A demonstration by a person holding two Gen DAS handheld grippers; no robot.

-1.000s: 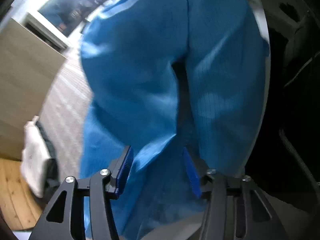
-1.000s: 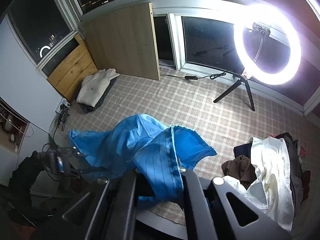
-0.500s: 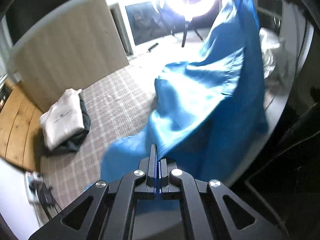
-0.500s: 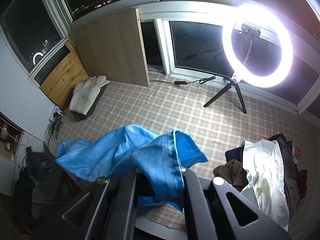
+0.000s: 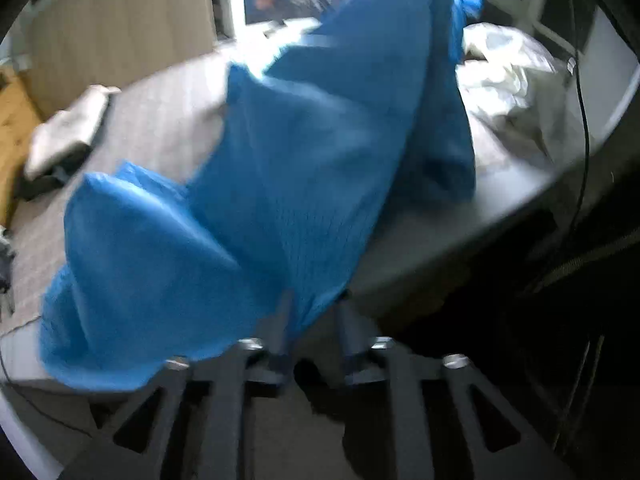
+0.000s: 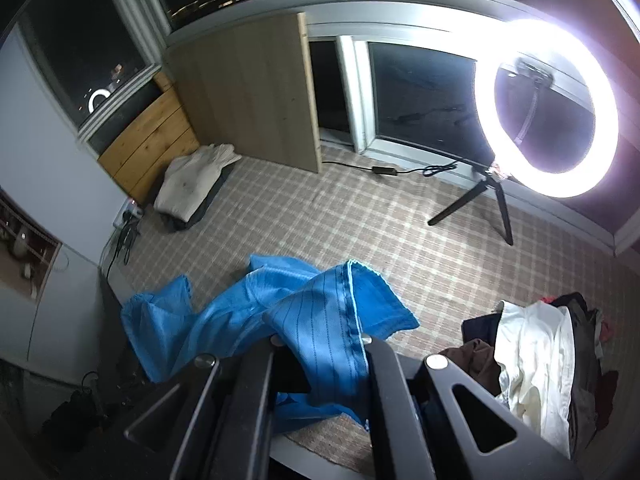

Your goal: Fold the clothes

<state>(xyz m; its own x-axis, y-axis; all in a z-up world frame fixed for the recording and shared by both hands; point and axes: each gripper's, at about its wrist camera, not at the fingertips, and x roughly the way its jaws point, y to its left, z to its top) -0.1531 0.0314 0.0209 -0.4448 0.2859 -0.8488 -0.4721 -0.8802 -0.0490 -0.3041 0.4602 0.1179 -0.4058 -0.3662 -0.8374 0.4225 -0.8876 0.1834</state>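
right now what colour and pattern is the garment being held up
Bright blue garment with thin dark pinstripes; the stripes show best in the right wrist view.

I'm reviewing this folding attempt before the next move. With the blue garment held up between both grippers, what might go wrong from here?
1. The left hand-held gripper has its jaws opening with blue striped fabric garment between them; that corner may slip free.
2. The right hand-held gripper grips bunched fabric, so folds could come out uneven.
3. The hanging end could drag across the plaid rug.

Checked mat (image 6: 360, 220) under folded stack (image 6: 192, 188), clothes heap (image 6: 536, 360), ring-light tripod (image 6: 480, 204).
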